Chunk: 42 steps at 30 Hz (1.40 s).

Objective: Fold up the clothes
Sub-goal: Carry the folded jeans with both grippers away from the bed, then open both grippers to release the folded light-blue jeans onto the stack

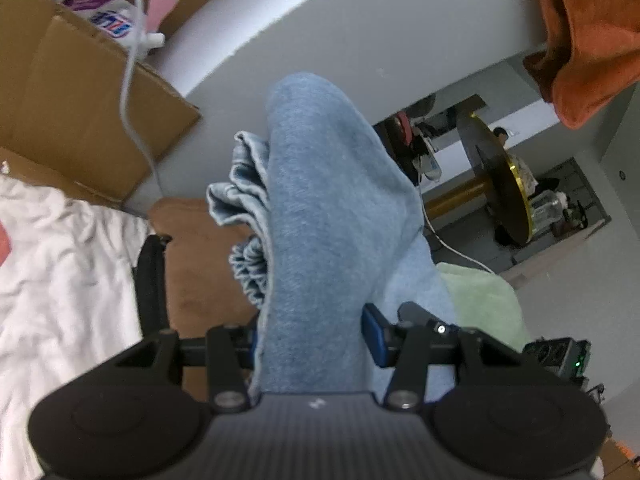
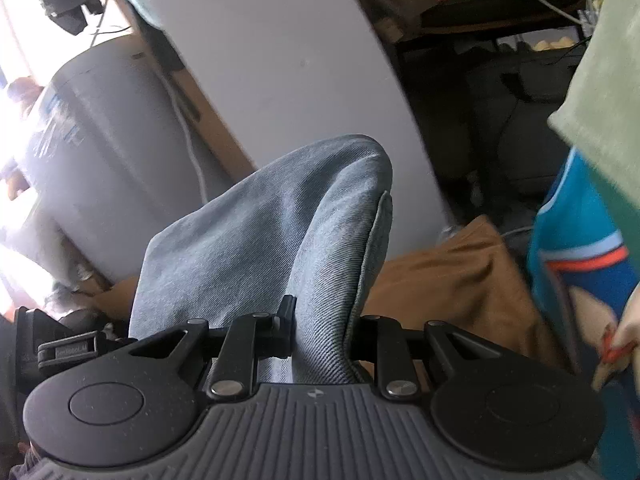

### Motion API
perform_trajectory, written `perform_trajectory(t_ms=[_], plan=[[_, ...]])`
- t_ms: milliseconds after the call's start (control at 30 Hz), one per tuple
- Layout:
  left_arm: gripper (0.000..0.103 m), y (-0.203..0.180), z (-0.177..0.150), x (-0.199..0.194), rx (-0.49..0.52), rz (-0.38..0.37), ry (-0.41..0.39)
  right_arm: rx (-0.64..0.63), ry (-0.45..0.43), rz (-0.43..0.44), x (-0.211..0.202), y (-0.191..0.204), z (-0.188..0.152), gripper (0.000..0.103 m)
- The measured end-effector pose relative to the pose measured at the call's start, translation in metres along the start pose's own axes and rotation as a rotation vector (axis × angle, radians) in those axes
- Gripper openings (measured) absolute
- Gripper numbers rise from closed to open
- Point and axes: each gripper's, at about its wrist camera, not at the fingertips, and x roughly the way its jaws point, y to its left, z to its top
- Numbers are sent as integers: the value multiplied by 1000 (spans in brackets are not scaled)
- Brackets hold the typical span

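**Both grippers clamped on the blue jeans, raised above the table**

**Containers.** In the left wrist view, an open cardboard box [image 1: 92, 92] stands at the upper left, beside the pale grey table [image 1: 360, 32]. A purple-and-white packet [image 1: 108, 12] shows above its flap, lying in it or just behind it; which cannot be told. A white cable [image 1: 132, 80] hangs across the front of the box. In the right wrist view, a pale grey cylindrical bin [image 2: 104, 152] stands at the left; what it holds is not visible.

**Task item.** The blue jeans [image 1: 320, 208] run forward from each gripper and hang in folds in front of the table edge. In the left wrist view a bunched part with a hem sits to the left of the main fold. Under and beside the jeans lie a brown garment [image 1: 200, 272], a white cloth [image 1: 60, 272] at the left and a light green cloth [image 1: 484, 304] at the right. An orange cloth [image 1: 592, 40] hangs at the upper right.

**Left gripper** [image 1: 312, 340]. The fingers stand at a middling gap and press on a thick fold of the jeans from both sides. The gripper points forward and somewhat downward.

**Right gripper** [image 2: 320, 332]. The fingers are set narrow and pinch a fold of the jeans [image 2: 280, 220], which rises between them and drapes to the left. The brown garment [image 2: 452, 280] lies just beyond it. A green cloth [image 2: 604, 92] and a teal garment with an orange stripe [image 2: 580, 240] fill the right edge. The gripper points forward and downward.
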Motion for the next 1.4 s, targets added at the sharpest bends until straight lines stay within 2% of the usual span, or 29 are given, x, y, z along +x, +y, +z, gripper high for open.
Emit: perform_trajectory(t_ms=[233, 400, 767, 967, 1133, 1200, 1300, 1400], plan=[[50, -4, 7, 28, -22, -1, 3, -11, 0, -70, 6, -14, 23, 22], [50, 9, 5, 53, -91, 5, 9, -33, 17, -113, 20, -24, 32, 22], [50, 48, -3, 101, -165, 114, 40, -17, 86, -212, 75, -57, 16, 22], [50, 59, -4, 105, -174, 148, 29, 6, 109, -192, 93, -69, 7, 22], [54, 63, -2, 113, -164, 239, 39, -1, 123, -221, 110, -86, 1, 26], [54, 61, 0, 105, -145, 266, 43, -11, 122, -229, 115, -90, -4, 30], [53, 53, 6, 79, -81, 349, -15, -70, 105, -259, 120, -88, -11, 40], [53, 44, 17, 54, -53, 351, -41, -74, 101, -278, 123, -88, -12, 42]])
